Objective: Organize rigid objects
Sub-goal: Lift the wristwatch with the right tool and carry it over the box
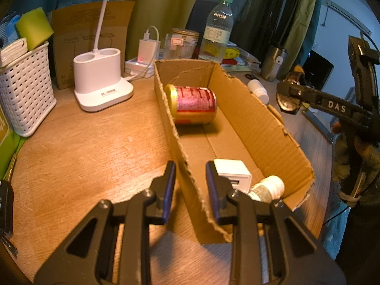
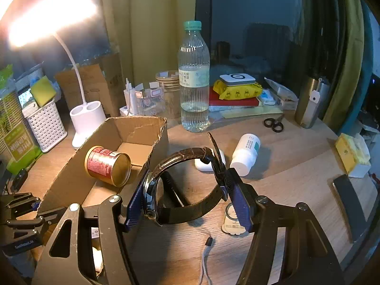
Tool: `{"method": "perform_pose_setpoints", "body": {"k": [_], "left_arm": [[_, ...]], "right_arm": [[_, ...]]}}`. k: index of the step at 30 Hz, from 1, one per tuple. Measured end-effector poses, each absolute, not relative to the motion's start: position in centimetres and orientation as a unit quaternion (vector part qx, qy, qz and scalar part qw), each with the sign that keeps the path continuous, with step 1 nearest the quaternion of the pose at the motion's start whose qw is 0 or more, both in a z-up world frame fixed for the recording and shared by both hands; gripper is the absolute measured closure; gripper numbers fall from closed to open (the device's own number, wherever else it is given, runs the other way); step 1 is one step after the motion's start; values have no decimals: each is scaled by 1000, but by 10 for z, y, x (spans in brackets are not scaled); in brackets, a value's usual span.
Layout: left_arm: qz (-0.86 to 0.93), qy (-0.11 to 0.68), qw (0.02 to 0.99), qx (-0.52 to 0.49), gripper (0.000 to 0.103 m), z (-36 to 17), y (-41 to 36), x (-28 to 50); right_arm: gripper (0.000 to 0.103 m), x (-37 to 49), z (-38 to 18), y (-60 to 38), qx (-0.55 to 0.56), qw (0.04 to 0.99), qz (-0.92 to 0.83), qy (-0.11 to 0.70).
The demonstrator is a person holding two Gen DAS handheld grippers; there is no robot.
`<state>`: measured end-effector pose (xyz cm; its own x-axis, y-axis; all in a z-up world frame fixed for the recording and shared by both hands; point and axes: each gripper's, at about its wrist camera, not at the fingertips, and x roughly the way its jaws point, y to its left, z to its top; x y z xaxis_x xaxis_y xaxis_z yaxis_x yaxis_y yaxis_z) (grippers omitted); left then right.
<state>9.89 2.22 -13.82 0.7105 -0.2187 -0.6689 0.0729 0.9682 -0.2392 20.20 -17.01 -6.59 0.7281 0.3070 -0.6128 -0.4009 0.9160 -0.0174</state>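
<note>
- the cardboard box (image 1: 237, 123) is the landmark here: long, open-topped, corrugated walls with ragged torn rims, sitting on the round wooden desk (image 1: 83, 147)
- left claw (image 1: 190, 190) straddles the box's near left wall, blue pads clamped down on the cardboard edge
- right claw (image 2: 190, 197) is up just right of the box, pads pressed on a wristwatch (image 2: 166, 190), shiny metal case against one pad, dark leather strap looped to the other, clear of the desk
- inside the box: a red and gold tin can (image 1: 193, 104) on its side at the far end, a white cube charger (image 1: 234, 173) and a small white bottle (image 1: 268, 188) at the near end, bare floor between them
- right of the box, a white pill bottle (image 2: 245, 154) lies on its side, scissors (image 2: 274, 123) further off
- behind the box stands a ribbed clear water bottle (image 2: 193, 78); left of it a smooth white lamp base (image 1: 99, 78) and a perforated white basket (image 1: 26, 95), open wood between
</note>
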Motion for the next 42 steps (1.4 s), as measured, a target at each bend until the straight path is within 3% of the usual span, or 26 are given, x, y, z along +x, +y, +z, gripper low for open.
{"method": "perform_pose_setpoints", "body": {"k": [22,42], "left_arm": [[-79,372,920,-98,75,-138,22,99],[-79,372,920,-98,75,-138,22,99]], "right_arm": [[35,167,-34,-137,-79,926,240,280],[36,147,-71,-78,-125,896,285,318]]}}
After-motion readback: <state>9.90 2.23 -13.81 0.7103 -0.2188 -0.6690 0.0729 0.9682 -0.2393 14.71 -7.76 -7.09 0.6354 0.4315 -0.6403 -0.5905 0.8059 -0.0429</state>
